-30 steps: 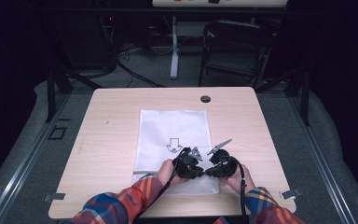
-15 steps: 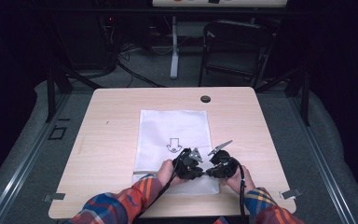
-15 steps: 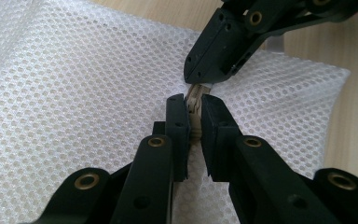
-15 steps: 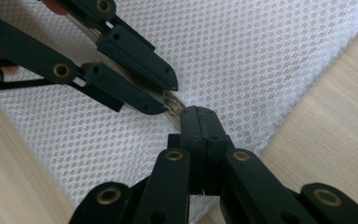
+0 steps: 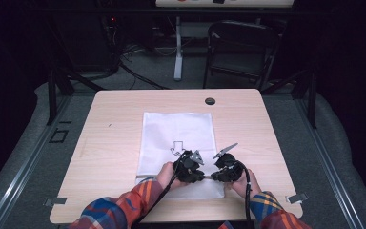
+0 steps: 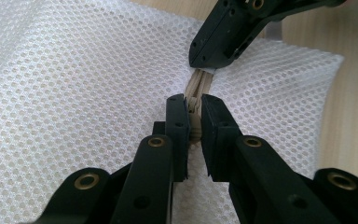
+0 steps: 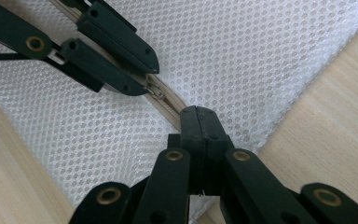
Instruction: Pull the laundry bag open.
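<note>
The white mesh bag (image 5: pixel 178 138) lies flat at mid-table (image 5: pixel 109 129). The left gripper (image 6: pixel 193 122) is clamped on the beige zipper (image 6: pixel 196 93); the right gripper (image 7: pixel 199 122) is pinched closed on it too, apparently at the bag's near edge.

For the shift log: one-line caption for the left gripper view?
Left gripper and right gripper pinch the mesh bag's beige zipper.

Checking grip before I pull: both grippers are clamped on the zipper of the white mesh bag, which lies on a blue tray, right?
Not quite: the white mesh bag lies directly on the wooden table, as the high view shows. Both the left gripper and right gripper do clamp its zipper.
</note>
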Motion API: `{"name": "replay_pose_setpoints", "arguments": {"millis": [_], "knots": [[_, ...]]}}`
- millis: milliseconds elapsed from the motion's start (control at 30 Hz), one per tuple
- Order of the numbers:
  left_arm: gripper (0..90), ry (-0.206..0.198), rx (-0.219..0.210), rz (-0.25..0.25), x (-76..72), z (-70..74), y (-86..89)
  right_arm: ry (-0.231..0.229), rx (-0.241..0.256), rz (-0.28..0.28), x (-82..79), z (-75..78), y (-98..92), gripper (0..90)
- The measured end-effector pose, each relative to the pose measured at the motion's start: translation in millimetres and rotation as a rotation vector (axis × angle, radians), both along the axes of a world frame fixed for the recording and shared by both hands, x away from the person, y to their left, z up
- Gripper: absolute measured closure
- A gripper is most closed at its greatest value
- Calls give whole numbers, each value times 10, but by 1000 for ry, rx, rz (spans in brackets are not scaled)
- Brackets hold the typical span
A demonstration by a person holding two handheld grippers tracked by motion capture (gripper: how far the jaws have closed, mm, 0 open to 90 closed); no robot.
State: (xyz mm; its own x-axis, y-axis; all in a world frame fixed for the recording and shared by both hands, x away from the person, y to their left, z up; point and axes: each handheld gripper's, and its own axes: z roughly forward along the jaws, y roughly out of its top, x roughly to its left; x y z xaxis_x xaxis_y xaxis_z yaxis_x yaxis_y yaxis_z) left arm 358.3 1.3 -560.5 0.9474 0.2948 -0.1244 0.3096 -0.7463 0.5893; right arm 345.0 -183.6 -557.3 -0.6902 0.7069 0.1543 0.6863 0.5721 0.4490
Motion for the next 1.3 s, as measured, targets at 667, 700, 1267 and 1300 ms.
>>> {"name": "replay_pose_setpoints", "arguments": {"millis": [667, 700, 1267, 1300], "knots": [[812, 23, -15, 30, 18, -52, 10, -45, 0, 29, 10, -3, 90, 900], [811, 20, -10, 30, 15, -49, 8, -49, -4, 30, 7, -3, 93, 900], [810, 18, -11, 30, 9, -52, 2, -120, 9, 93, -43, -50, 69, 900], [810, 16, -12, 29, 7, -53, 0, -125, 7, 89, -48, -52, 64, 900]]}}
